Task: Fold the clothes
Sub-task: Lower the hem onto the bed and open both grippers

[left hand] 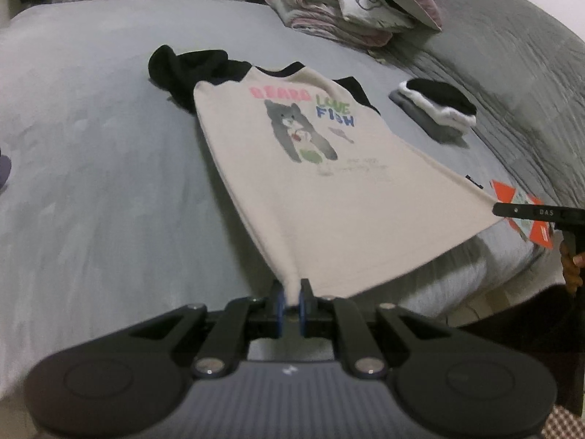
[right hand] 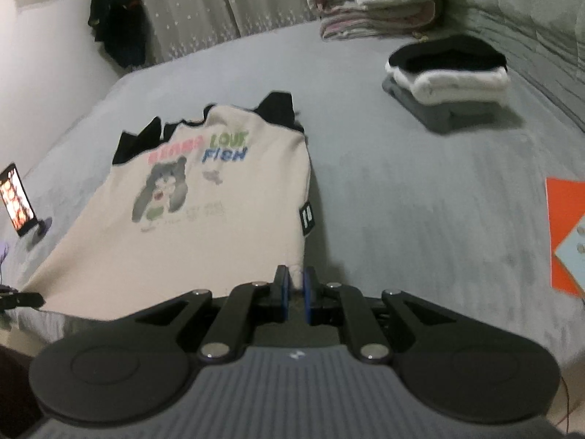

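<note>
A cream T-shirt (left hand: 329,183) with black sleeves and a cat print lies face up on the grey bed (left hand: 91,164), its hem lifted toward me. My left gripper (left hand: 291,289) is shut on the hem's left corner. My right gripper (right hand: 296,278) is shut on the hem's right corner; it also shows in the left wrist view (left hand: 504,209) at the right. The shirt (right hand: 190,212) is stretched taut between the two grippers. The left gripper's tip (right hand: 33,298) shows at the left edge of the right wrist view.
A stack of folded clothes (left hand: 437,109) (right hand: 448,80) sits at the right of the bed. Folded quilts (left hand: 347,0) lie at the far end. An orange card (right hand: 566,234) lies near the right edge. A lit phone on a stand (right hand: 18,199) stands at left.
</note>
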`<move>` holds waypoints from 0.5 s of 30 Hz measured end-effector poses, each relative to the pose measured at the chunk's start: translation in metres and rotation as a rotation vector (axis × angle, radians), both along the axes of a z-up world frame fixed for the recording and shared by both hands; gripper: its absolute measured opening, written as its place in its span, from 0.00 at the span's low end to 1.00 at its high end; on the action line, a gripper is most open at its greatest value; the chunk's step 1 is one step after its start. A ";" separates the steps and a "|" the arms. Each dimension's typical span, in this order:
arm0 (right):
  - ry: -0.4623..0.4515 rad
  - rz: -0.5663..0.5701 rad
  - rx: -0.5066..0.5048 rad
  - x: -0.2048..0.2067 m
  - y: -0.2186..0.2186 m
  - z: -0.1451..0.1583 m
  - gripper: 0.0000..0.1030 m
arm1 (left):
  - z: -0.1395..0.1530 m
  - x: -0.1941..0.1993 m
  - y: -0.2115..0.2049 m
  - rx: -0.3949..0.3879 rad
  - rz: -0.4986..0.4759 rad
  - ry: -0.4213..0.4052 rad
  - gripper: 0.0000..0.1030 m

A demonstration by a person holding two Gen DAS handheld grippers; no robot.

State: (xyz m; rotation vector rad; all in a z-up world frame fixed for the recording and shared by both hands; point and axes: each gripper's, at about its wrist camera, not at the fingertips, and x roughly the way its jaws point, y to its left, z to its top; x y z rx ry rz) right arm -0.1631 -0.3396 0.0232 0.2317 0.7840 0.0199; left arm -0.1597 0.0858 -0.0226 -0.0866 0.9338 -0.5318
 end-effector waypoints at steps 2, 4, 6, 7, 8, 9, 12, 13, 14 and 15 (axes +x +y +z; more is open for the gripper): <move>0.015 0.007 -0.009 -0.007 0.000 -0.003 0.09 | 0.000 -0.001 0.004 0.001 -0.009 0.011 0.07; 0.029 0.010 -0.017 -0.006 0.001 -0.010 0.09 | -0.001 -0.002 0.007 0.006 -0.013 0.017 0.07; 0.042 0.014 -0.025 -0.005 0.002 -0.017 0.09 | -0.003 -0.003 0.008 0.019 -0.015 0.021 0.07; 0.049 0.015 -0.029 -0.005 0.003 -0.020 0.09 | -0.005 -0.002 0.009 0.028 -0.016 0.023 0.07; 0.056 0.017 -0.033 -0.004 0.004 -0.023 0.09 | -0.008 0.001 0.009 0.033 -0.014 0.031 0.07; 0.063 0.019 -0.037 -0.004 0.004 -0.027 0.09 | -0.011 0.005 0.007 0.035 -0.012 0.041 0.07; 0.083 0.024 -0.048 -0.002 0.006 -0.037 0.10 | -0.026 0.010 0.005 0.055 -0.006 0.067 0.07; 0.090 0.025 -0.052 -0.001 0.007 -0.040 0.10 | -0.033 0.013 0.004 0.061 -0.002 0.079 0.07; 0.097 0.027 -0.056 -0.001 0.008 -0.044 0.10 | -0.039 0.014 0.005 0.060 0.007 0.089 0.08; 0.103 0.029 -0.060 0.000 0.008 -0.047 0.10 | -0.045 0.016 0.006 0.060 0.015 0.099 0.08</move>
